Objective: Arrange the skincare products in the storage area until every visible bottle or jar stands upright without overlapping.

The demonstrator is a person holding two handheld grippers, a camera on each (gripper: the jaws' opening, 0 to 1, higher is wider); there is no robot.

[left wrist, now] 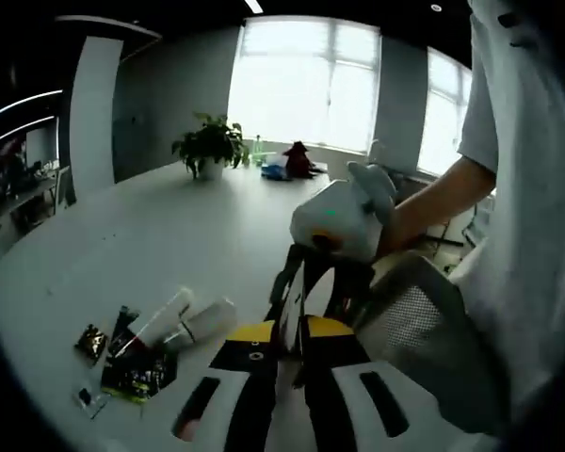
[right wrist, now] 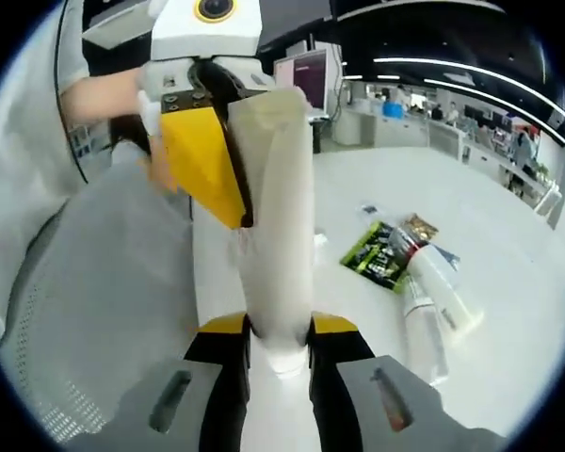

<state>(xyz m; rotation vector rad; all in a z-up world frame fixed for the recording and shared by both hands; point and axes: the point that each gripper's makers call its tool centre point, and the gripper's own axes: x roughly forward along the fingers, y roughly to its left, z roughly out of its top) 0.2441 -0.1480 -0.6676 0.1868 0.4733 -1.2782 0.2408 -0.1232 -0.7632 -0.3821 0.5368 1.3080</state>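
Note:
A long white tube is held above the table edge, with a gripper on each end. My right gripper is shut on its lower end, yellow-tipped jaws pressing both sides. My left gripper comes in from the top and clamps the tube's flat upper end. In the left gripper view, my left gripper is shut on the white tube, and the right gripper faces it, held by a hand. Two more white tubes lie flat side by side on the white table.
Dark and green sachets lie beside the lying tubes, with a small brown packet nearby. A grey mesh chair back sits close to the grippers. A potted plant stands at the table's far end.

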